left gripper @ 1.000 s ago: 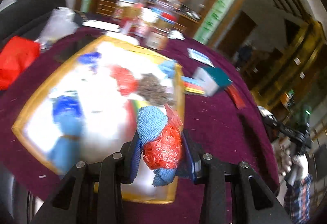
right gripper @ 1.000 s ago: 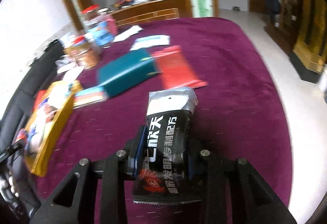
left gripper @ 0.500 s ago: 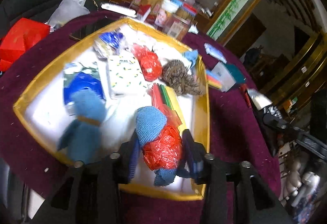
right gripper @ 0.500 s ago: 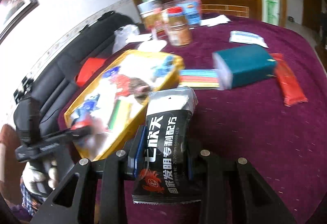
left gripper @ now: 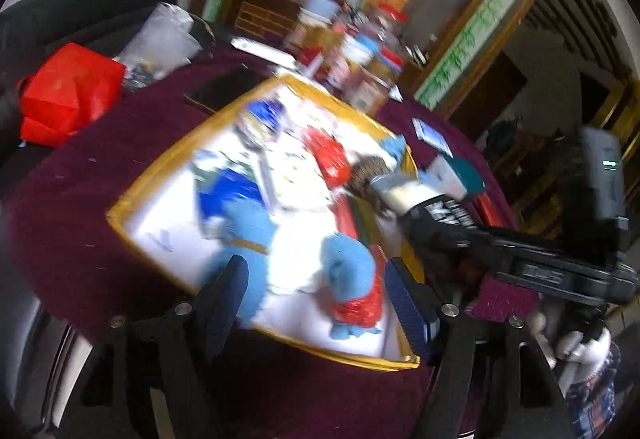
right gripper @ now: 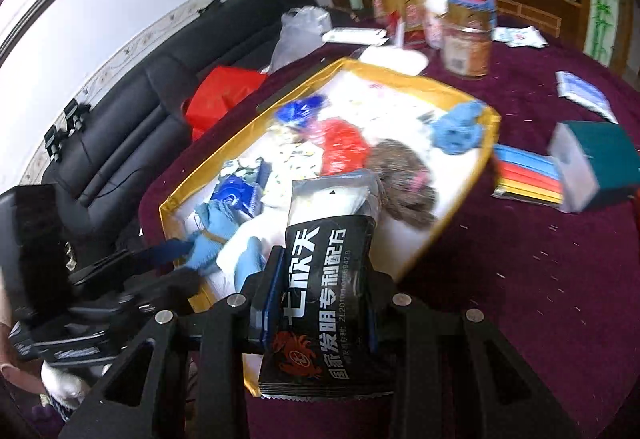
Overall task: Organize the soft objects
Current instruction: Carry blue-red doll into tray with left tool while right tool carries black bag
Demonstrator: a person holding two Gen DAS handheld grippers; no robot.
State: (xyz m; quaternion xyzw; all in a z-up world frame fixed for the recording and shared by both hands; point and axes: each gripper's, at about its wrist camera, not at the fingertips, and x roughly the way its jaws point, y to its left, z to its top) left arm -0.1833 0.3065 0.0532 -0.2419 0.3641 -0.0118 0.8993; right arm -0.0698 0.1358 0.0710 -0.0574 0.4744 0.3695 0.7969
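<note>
Left wrist view looking down close over the near edge of the gold-rimmed white tray [left gripper: 136, 195], centre frame, right wrist view facing the same gold-rimmed white tray [right gripper: 452, 223] from its other side, upper centre, both sharing the maroon cloth-covered surface [left gripper: 80, 199].

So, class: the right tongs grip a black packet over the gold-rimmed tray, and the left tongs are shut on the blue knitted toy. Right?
Not quite. The left tongs are open; the blue knitted toy lies loose in the gold-rimmed tray, per the left wrist view. The right tongs do grip the black packet.
</note>
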